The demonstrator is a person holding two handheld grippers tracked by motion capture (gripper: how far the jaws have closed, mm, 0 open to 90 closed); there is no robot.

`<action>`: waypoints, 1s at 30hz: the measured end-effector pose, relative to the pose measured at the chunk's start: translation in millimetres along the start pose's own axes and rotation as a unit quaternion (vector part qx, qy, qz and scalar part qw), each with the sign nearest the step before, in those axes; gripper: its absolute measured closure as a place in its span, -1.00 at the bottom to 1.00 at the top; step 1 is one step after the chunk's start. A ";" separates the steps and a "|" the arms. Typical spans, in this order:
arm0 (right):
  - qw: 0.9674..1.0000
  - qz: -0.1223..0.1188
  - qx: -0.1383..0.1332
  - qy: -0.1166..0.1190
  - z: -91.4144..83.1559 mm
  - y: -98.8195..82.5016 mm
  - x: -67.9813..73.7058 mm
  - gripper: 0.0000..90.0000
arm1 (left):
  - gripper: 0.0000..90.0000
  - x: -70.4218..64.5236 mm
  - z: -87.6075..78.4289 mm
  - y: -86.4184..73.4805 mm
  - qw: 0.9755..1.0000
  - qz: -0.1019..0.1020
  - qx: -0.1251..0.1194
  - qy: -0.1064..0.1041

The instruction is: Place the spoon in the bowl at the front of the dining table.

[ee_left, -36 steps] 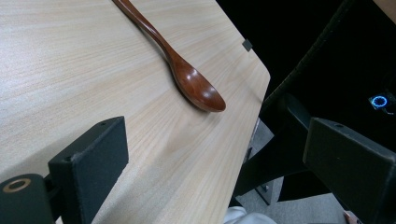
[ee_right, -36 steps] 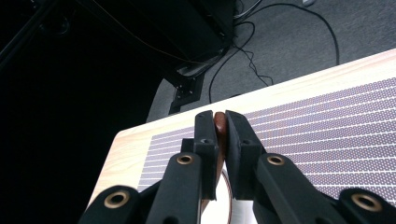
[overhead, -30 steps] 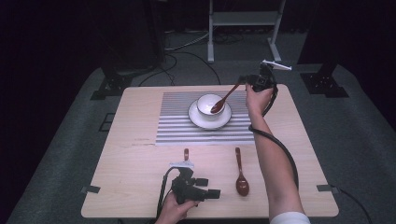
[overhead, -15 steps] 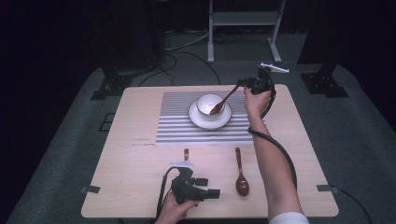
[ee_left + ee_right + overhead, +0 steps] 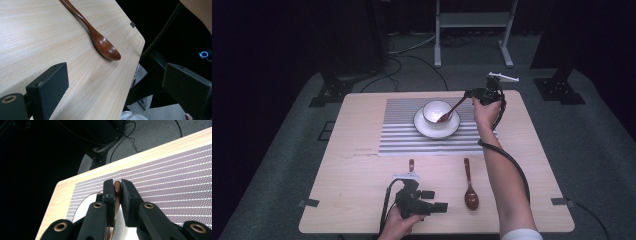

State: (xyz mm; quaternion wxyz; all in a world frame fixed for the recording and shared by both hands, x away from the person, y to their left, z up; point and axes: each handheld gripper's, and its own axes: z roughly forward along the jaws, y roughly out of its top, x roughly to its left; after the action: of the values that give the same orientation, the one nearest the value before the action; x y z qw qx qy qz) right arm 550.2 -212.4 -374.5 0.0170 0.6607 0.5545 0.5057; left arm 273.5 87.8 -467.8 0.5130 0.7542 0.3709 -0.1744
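A white bowl stands on a white saucer on the striped mat. My right gripper hangs over the mat's far right corner, shut on the handle of a brown wooden spoon whose tip dips into the bowl. In the right gripper view the jaws pinch the spoon handle above the saucer. Near the front edge my left gripper stands open and holds nothing. A second wooden spoon lies on the table to its right, seen past the left gripper as a spoon.
The end of a third brown handle pokes out just beyond the left gripper. The light wooden table has tape tabs at its front corners. A cable trails along the right forearm. Dark floor, stands and cables surround the table.
The right gripper has sunk slightly with the spoon, whose tip stays in the bowl. The left gripper has not moved.
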 end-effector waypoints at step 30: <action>0.999 0.002 0.043 0.023 -4.6 -13.8 -15.7 0.46 | -0.88 -2.4 3.2 -0.6 1.000 0.004 0.006 0.002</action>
State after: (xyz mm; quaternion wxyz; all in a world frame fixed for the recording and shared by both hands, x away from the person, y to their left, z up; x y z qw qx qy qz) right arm 539.2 -221.3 -390.6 -0.0252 0.6504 0.5747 0.4961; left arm 271.9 84.2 -468.0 0.5087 0.7589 0.3679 -0.1729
